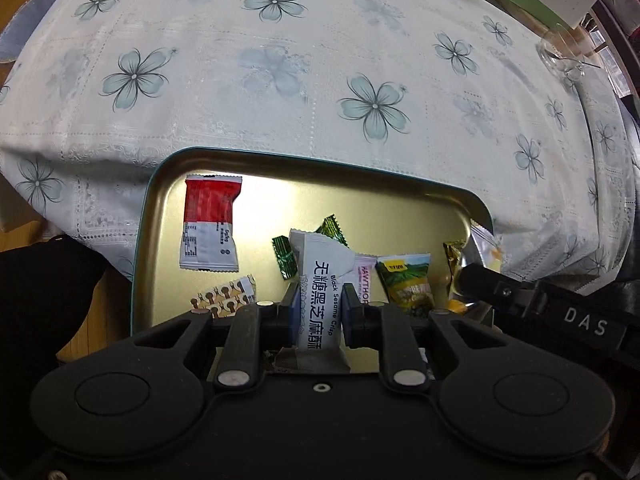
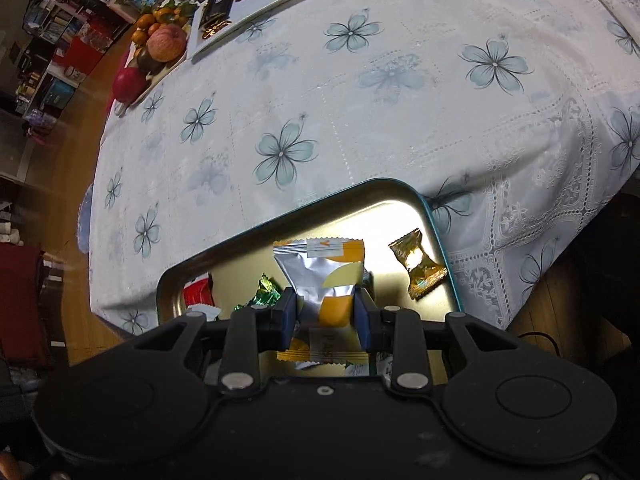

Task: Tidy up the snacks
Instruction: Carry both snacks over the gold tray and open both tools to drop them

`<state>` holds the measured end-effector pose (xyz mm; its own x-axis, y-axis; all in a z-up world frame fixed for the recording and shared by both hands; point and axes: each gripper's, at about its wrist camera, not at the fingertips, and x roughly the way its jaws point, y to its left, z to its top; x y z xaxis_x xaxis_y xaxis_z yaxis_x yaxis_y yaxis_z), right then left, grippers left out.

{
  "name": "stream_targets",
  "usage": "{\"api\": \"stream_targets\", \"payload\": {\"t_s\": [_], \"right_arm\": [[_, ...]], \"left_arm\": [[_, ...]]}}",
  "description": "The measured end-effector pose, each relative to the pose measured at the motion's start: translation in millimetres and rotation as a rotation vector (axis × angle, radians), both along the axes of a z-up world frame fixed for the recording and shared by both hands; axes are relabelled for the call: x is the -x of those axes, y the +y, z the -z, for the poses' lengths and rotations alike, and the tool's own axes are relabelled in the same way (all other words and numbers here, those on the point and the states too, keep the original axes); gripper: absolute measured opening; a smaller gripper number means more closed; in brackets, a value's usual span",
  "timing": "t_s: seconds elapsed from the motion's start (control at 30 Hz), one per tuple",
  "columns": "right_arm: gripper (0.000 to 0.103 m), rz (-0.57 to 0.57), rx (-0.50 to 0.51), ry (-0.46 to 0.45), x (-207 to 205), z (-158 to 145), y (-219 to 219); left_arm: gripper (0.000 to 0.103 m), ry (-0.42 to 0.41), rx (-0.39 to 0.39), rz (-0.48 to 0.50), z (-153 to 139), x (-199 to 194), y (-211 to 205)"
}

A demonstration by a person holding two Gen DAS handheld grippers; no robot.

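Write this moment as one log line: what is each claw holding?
left gripper: shut on black sesame crisp packet | right gripper: shut on silver-orange packet | both over gold tin tray

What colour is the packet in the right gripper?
Silver with orange and pale yellow patches, best in the right wrist view.

Floral tablecloth; glass cup; fruit plate; cluttered shelves.

A floral white tablecloth covers the table above wooden floor, beside cluttered shelves.
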<state>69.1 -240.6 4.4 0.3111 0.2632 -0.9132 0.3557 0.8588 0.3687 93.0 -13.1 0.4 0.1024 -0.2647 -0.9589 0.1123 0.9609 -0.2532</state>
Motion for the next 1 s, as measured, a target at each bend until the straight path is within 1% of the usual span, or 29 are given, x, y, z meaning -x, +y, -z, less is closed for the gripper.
{"api": "stream_targets", "payload": {"t_s": [0.1, 0.23, 0.33, 0.4, 0.5, 0.73, 0.9, 1.0], "right_arm": [[0.032, -0.034, 0.04, -0.053, 6.9, -16.1, 10.6], [0.034, -0.061, 0.08, -0.141, 10.1, -41.4, 18.7], [0.034, -0.067, 0.085, -0.179, 10.5, -53.2, 21.8], [0.034, -0.068, 0.083, -0.183, 10.5, -57.0, 21.3], [0.034, -0.067, 0.07, -0.174, 15.7, -55.7, 18.8], [0.034, -0.059, 0.062, -0.157, 43.9, -40.8, 14.8], [0.034, -0.062, 0.076, -0.164, 69.6, -28.2, 15.9], [0.034, -0.073, 0.111, -0.173, 85.9, -19.5, 19.8]], "left_arm": [[0.028, -0.037, 0.001, 0.01, -6.8, 8.6, -4.8], [0.029, -0.088, 0.007, -0.006, -16.9, 12.9, -4.7], [0.031, -0.116, 0.006, -0.015, -22.6, 13.1, -3.6], [0.031, -0.132, -0.017, -0.017, -25.4, 14.1, -3.7], [0.031, -0.154, -0.046, -0.007, -27.0, 20.6, -4.5], [0.032, -0.202, -0.071, 0.005, -21.8, 45.3, -5.4], [0.033, -0.262, -0.13, 0.017, -13.9, 69.8, -5.8], [0.033, -0.297, -0.17, 0.023, -7.5, 84.1, -5.0]]}}
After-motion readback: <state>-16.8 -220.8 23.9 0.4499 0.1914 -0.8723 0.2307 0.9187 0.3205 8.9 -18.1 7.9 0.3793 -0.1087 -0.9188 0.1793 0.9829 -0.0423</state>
